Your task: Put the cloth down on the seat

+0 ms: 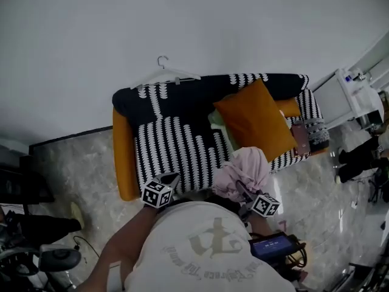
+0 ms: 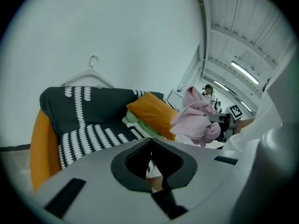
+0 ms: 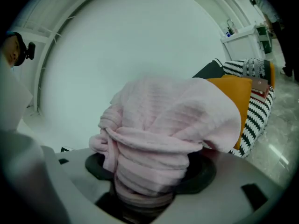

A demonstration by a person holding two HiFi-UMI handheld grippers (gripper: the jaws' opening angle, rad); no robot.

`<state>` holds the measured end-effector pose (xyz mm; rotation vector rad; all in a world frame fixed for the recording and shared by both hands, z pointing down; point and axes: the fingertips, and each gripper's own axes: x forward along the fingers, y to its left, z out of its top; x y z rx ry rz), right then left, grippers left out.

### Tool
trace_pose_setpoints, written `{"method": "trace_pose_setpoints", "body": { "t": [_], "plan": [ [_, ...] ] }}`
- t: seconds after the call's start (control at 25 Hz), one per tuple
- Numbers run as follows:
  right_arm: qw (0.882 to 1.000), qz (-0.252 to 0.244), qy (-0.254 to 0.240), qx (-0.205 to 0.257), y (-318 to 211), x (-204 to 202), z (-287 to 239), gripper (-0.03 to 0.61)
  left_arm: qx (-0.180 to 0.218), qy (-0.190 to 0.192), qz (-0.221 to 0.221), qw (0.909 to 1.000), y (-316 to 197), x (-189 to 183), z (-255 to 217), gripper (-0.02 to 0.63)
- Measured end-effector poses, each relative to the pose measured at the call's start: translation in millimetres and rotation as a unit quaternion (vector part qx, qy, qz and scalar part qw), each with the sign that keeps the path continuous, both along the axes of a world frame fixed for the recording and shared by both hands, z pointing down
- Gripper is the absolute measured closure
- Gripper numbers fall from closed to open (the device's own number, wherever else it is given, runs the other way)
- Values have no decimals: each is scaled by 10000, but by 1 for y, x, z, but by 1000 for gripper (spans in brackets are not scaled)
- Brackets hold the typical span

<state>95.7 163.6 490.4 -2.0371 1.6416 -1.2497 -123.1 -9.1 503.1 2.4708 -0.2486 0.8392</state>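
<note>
My right gripper [image 1: 244, 191] was pinching the cloth [image 1: 245, 170], a pink, ribbed bundle that bulged up out of the jaws and filled most of the right gripper view [image 3: 168, 134]. From the head view the cloth hung at the front edge of the sofa [image 1: 176, 142], toward the sofa's right half, held in the air and not lying on the seat. It sat just in front of the orange cushion [image 1: 258, 118] that leaned on the sofa's seat and back.

My left gripper [image 1: 169, 179] hovered at the sofa's front edge too, toward the sofa's left half. Its jaws looked spread, with nothing between them; through the gap in the left gripper view I saw only a bit of the sofa's striped cover. That view also caught the cloth [image 2: 196, 120] off to the sofa's right.

A pale green fabric [image 1: 217, 125] lay on the sofa under the cushion. A white hanger [image 1: 164, 75] rested on top of the sofa's back.
</note>
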Motion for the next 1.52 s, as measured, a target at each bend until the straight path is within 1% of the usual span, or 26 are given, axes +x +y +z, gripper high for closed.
{"method": "trace_pose_setpoints", "body": {
  "t": [0.08,0.28,0.44,0.56,0.68,0.8,0.96,1.08,1.24,1.36,1.52],
  "plan": [
    [9997,-249,1,-1,-20,14,0,244,23,-100,-71,9999,-3,9,1,601],
    [9958,-906,3,-130,-59,45,13,244,74,-179,-82,9998,-8,51,-1,601],
    [9875,-1541,-26,-338,-83,58,31,244,89,-194,-195,9996,-14,80,2,601],
    [9783,-2014,-60,-494,-100,64,47,244,44,-258,-449,9987,-14,87,4,601],
    [9707,-2336,-92,-559,-118,66,53,244,44,-349,-747,9966,-17,79,3,601],
    [9587,-2770,-119,-626,-135,61,61,244,17,-476,-1166,9920,-18,64,2,601],
    [9426,-3245,-176,-762,-153,64,85,244,-6,-596,-1609,9852,-21,64,11,601],
    [9266,-3638,-226,-926,-157,57,100,244,-55,-685,-1939,9786,-13,61,11,601],
    [9060,-4063,-207,-1169,-162,51,128,244,-108,-746,-2231,9719,-1,60,16,601],
    [8889,-4387,-169,-1306,-165,45,150,244,-194,-795,-2487,9651,14,57,21,601],
    [8752,-4613,-112,-1454,-163,38,169,244,-393,-950,-2748,9560,39,44,30,601]
  ]
}}
